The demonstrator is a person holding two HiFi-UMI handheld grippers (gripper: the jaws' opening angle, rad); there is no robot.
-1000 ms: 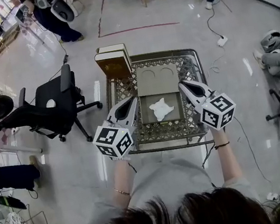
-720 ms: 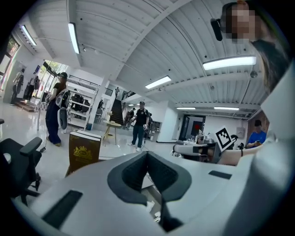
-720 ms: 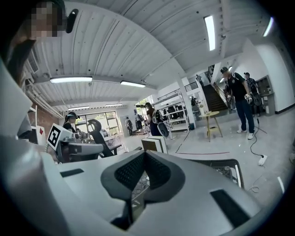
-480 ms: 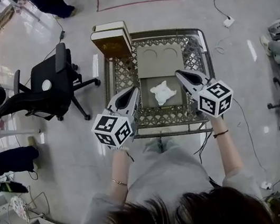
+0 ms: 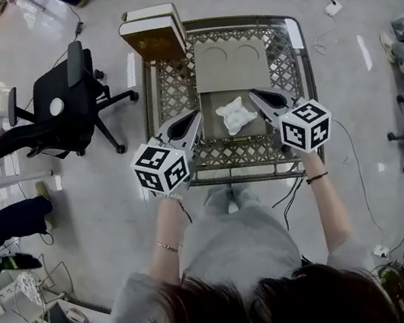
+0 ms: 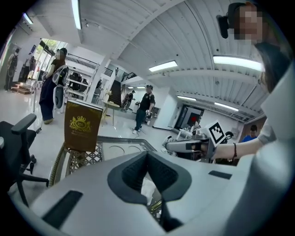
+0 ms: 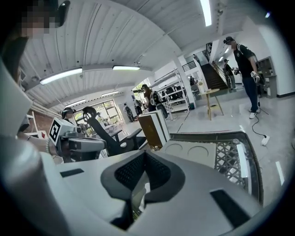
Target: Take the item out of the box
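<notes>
Head view: white item [image 5: 236, 114] lies in open cardboard box [image 5: 231, 70], between left gripper [image 5: 193, 117] and right gripper [image 5: 255, 98]. Gripper views: both jaws pressed together, empty. Brown case [image 5: 153, 40] stands upright at table [image 5: 170, 97] corner.

Head view: the grey box [image 5: 229, 63] lies flat and open, upper centre of the frame. Its far half shows two round recesses. The white crumpled item [image 5: 235, 114] rests in the near half, at frame centre, lumpy with an irregular outline.
</notes>
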